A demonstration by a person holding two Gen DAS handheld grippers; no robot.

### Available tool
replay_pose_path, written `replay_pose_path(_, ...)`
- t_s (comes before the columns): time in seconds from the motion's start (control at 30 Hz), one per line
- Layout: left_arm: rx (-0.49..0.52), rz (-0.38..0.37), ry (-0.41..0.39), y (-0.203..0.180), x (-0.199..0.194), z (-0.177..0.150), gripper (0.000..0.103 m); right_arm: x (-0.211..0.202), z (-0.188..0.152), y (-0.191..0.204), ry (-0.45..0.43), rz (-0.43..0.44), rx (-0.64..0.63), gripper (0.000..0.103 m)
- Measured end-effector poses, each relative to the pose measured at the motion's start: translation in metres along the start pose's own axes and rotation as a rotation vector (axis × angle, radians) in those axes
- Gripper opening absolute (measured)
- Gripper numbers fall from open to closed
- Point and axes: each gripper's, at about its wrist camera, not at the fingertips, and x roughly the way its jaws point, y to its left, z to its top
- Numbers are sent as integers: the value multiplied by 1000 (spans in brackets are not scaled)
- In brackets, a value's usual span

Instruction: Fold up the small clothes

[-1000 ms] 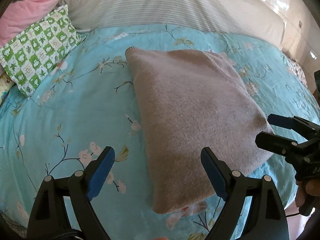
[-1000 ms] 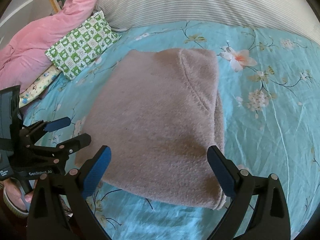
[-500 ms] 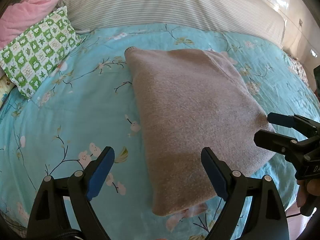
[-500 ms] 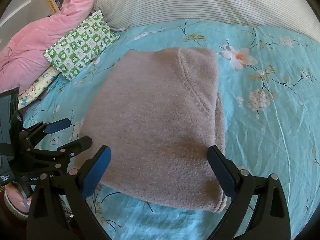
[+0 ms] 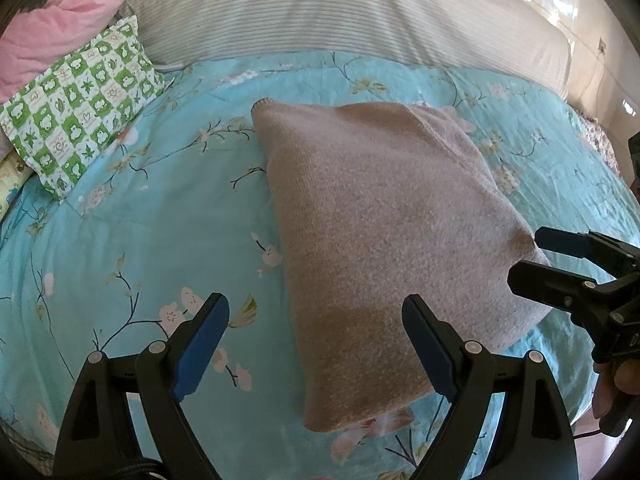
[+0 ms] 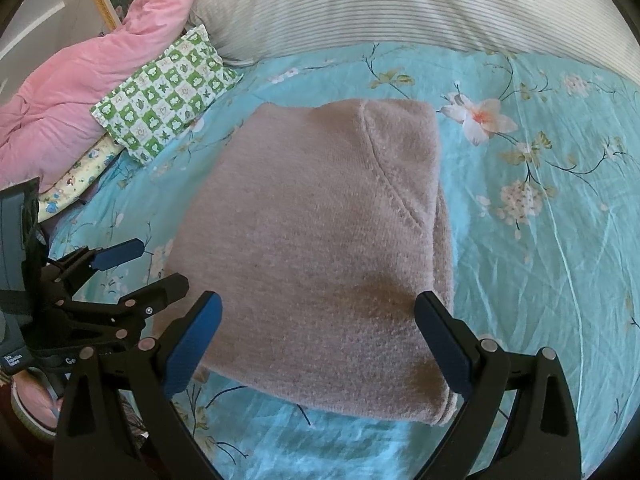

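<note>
Both grippers, left gripper [image 5: 316, 344] and right gripper [image 6: 318, 336], have black plastic arms with silver round rivets and blue pads [image 5: 202, 344] on the inner faces of the jaws.

A folded knit garment [image 5: 384, 236] in dusty mauve-pink lies on a turquoise bedspread [image 5: 152, 216] printed with pale pink and white blossoms, olive leaves and thin dark branches; one larger flower [image 6: 480, 118] shows white petals with an orange heart. A green-and-white checked pillow [image 5: 80, 108] carries small leaf and animal motifs, a quilt [image 6: 80, 92] is plain pink, and a bolster [image 5: 340, 12] has fine grey-and-white stripes. Both black grippers, left gripper [image 5: 316, 344] and right gripper [image 6: 320, 344], wear blue pads
</note>
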Motion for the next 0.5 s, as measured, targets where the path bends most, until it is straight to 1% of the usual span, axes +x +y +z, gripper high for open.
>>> replay_pose_path(0.5,-4,-8,-15,1,-4,0,89,-1,2,0,-4,2,0,97)
